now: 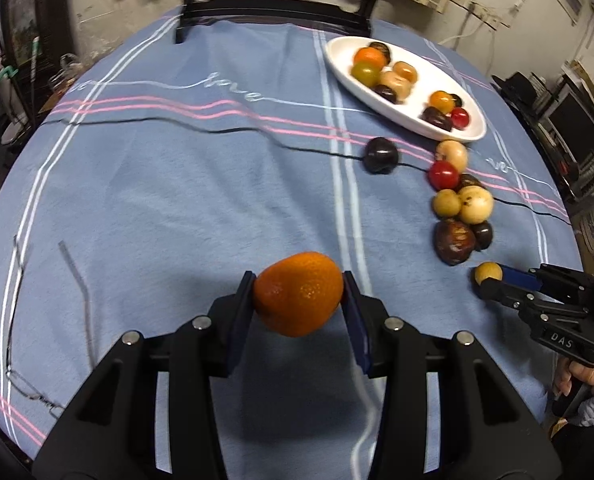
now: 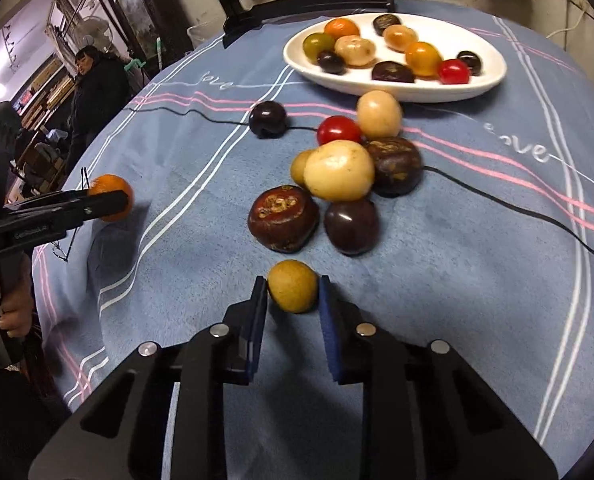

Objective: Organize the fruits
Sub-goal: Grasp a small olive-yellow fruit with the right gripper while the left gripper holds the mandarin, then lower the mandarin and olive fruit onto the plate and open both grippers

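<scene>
My left gripper (image 1: 298, 280) is shut on a mandarin orange (image 1: 299, 308) and holds it just above the blue striped cloth. From the right wrist view the same orange (image 2: 111, 184) shows at the far left. My right gripper (image 2: 293, 280) is shut on a small yellow-brown round fruit (image 2: 293, 292) that rests on the cloth; in the left wrist view that fruit (image 1: 488, 272) sits at the right gripper's tips. Just beyond lies a cluster of loose fruits: a brown one (image 2: 283, 222), a dark purple one (image 2: 351, 226), a pale yellow one (image 2: 339, 170) and a red tomato (image 2: 338, 130).
A white oval plate (image 2: 493, 70) with several fruits stands at the far right of the table. One dark fruit (image 2: 267, 119) lies alone to the cluster's left. A black chair (image 1: 277, 4) stands at the far edge. A person in dark clothes (image 2: 97, 92) stands beyond the table, left.
</scene>
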The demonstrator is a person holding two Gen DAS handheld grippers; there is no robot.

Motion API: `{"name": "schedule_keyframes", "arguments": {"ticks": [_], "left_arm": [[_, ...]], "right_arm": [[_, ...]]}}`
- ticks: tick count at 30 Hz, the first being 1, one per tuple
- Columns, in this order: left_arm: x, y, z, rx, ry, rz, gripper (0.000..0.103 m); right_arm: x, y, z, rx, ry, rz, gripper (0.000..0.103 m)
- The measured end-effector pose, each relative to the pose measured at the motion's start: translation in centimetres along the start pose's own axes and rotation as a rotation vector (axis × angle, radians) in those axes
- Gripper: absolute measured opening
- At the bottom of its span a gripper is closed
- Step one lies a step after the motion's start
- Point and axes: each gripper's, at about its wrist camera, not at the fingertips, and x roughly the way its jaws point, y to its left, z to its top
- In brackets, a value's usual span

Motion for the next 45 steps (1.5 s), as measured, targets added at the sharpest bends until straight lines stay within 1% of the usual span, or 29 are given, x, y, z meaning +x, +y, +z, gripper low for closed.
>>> {"name": "schedule_keyframes", "arguments": {"ticks": [3, 5, 7, 10, 13, 16, 19, 20, 23, 25, 26, 29, 30, 34, 36, 37, 40, 43, 44, 45], "left_arm": [[0.3, -1.6, 1.2, 0.040, -0.005, -0.024, 0.043], [0.5, -2.8, 2.8, 0.069, -0.015, -0.034, 0.043], [0.7, -4.1, 4.9, 0.103, -0.031, -0.044, 0.043], [1.0, -6.4, 9.0, 0.168, -0.074, -0.055, 0.043], [1.7, -8.7, 13.0, 0.212, -0.108, -0.066, 0.044], [3.1, -10.7, 16.7, 0.239, -0.131, -0.076, 0.044], [5.0, -12.2, 20.3, 0.257, -0.140, -0.078, 0.044], [5.8, -12.5, 21.4, 0.261, -0.138, -0.074, 0.044], [9.0, -12.7, 24.6, 0.256, -0.124, -0.058, 0.044], [10.8, -12.4, 25.9, 0.244, -0.111, -0.049, 0.044], [11.6, -12.4, 26.3, 0.239, -0.104, -0.046, 0.044], [14.2, -11.9, 27.5, 0.222, -0.076, -0.035, 0.044], [15.2, -11.6, 27.8, 0.216, -0.065, -0.034, 0.044], [17.0, -11.2, 28.1, 0.200, -0.045, -0.035, 0.045], [17.4, -11.1, 28.2, 0.200, -0.053, -0.036, 0.049], [17.4, -11.1, 28.2, 0.204, -0.060, -0.035, 0.054], [17.2, -11.2, 28.5, 0.202, -0.075, -0.030, 0.060], [15.9, -11.0, 28.8, 0.180, -0.095, -0.040, 0.060], [15.2, -10.9, 28.7, 0.176, -0.104, -0.042, 0.060], [14.1, -10.6, 28.4, 0.173, -0.117, -0.043, 0.060]], "right_arm": [[-2.4, -1.8, -0.2, 0.054, -0.045, -0.025, 0.026], [-4.5, -3.1, -0.1, 0.088, -0.087, -0.052, 0.026], [-6.9, -4.7, 0.7, 0.112, -0.141, -0.085, 0.026], [-9.8, -6.8, 3.1, 0.126, -0.215, -0.124, 0.026], [-11.0, -8.5, 6.2, 0.118, -0.265, -0.145, 0.026], [-10.5, -9.9, 9.6, 0.105, -0.292, -0.142, 0.026], [-8.4, -10.8, 13.5, 0.085, -0.305, -0.123, 0.026], [-7.3, -11.0, 14.9, 0.077, -0.306, -0.116, 0.026], [-5.0, -11.7, 17.4, 0.055, -0.295, -0.103, 0.026], [-2.8, -12.1, 19.3, 0.039, -0.276, -0.090, 0.026], [-1.4, -12.4, 20.3, 0.028, -0.264, -0.089, 0.026], [1.5, -13.1, 21.7, 0.019, -0.232, -0.080, 0.026], [2.4, -13.4, 22.1, 0.020, -0.221, -0.079, 0.026], [5.3, -14.1, 22.8, 0.021, -0.176, -0.096, 0.026], [6.3, -14.4, 23.0, 0.025, -0.155, -0.104, 0.027], [6.7, -14.6, 23.1, 0.027, -0.142, -0.096, 0.027], [6.9, -14.7, 23.3, 0.023, -0.144, -0.107, 0.031], [5.8, -14.3, 23.5, 0.023, -0.158, -0.114, 0.031], [4.8, -14.2, 23.5, 0.025, -0.181, -0.118, 0.031], [3.1, -14.0, 23.4, 0.029, -0.225, -0.117, 0.031]]}}
